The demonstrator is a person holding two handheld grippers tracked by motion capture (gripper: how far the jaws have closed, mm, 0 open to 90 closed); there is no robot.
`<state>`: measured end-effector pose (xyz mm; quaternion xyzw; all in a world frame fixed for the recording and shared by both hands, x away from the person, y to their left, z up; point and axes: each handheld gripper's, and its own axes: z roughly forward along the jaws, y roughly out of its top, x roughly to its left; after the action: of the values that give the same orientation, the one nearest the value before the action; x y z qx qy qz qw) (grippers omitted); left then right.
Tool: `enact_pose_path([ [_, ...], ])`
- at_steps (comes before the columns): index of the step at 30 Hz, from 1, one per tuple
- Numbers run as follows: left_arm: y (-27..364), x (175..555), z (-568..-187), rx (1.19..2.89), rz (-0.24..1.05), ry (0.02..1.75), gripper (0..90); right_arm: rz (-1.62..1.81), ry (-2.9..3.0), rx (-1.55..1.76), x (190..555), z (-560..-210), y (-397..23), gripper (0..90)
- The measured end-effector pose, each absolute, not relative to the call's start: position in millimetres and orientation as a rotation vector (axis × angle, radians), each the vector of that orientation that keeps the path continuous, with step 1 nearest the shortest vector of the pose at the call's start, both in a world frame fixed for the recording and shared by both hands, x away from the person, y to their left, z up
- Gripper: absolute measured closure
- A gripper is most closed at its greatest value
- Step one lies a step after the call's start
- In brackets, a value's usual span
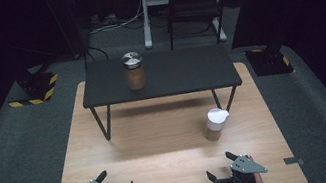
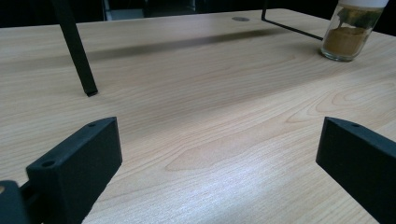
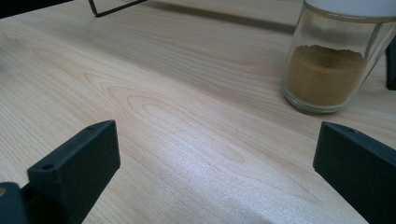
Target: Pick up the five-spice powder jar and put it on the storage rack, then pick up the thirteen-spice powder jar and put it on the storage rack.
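A glass jar with a white lid (image 1: 215,124) holding brown powder stands on the wooden table (image 1: 159,138) right of centre; it also appears as the jar (image 2: 350,30) at the upper right of the left gripper view and the jar (image 3: 334,60) close ahead in the right gripper view. A second jar with a silver lid (image 1: 134,71) stands on the small black raised shelf (image 1: 173,74). My left gripper (image 1: 115,181) rests open at the front left edge, jaws wide with nothing between them (image 2: 219,154). My right gripper (image 1: 219,165) is open at the front right (image 3: 215,154), a short way in front of the white-lidded jar.
The black shelf stands on thin metal legs (image 1: 102,123); one leg (image 2: 77,51) is ahead of the left gripper. Grey carpet surrounds the table. A black chair (image 1: 194,7) and a desk frame stand behind. Yellow-black striped blocks (image 1: 38,88) sit on the floor.
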<state>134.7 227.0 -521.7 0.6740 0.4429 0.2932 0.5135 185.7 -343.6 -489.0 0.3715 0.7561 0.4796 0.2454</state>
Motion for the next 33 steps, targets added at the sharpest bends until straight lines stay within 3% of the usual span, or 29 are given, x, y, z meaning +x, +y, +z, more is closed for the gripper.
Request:
enact_pose_path([
  [33,232.9,134.5,-525.6,1.605,0.69,1.033,0.6,1.287,2.053,0.993,180.1,-489.7,-337.2,0.3],
])
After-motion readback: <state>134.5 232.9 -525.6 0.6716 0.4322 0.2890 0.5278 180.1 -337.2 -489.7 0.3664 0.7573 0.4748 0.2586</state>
